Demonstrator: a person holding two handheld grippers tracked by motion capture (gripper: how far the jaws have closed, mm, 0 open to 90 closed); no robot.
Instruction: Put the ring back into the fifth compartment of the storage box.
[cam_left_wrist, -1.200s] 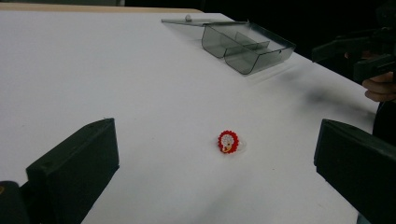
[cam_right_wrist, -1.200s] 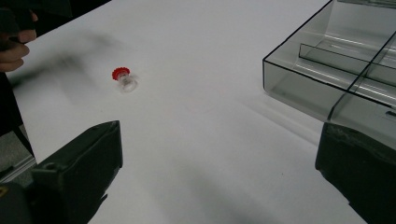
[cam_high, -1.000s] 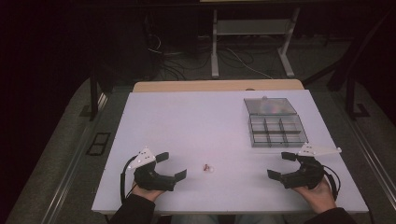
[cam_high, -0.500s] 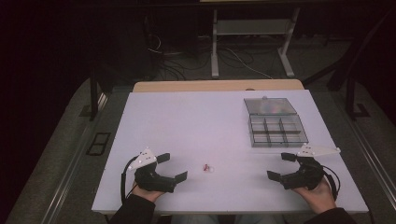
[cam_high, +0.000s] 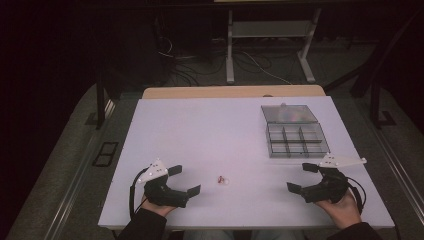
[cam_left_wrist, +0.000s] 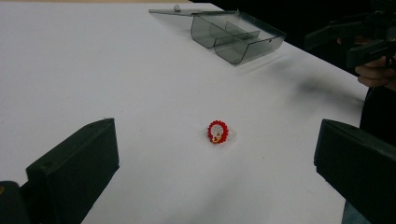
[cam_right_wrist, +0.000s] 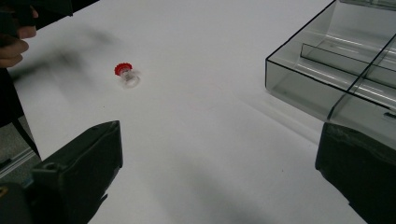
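Ring (cam_left_wrist: 218, 132) lies alone on table (cam_high: 210, 135), between my grippers, well apart from open box (cam_high: 295, 132). Left gripper (cam_high: 182, 181) jaws wide, empty; right gripper (cam_high: 300, 176) same. I'd approach low with left, straddle red top, pinch gently; band probably clear plastic, slippery.

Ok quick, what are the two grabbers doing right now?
Left gripper: open, holding nothing.
Right gripper: open, holding nothing.
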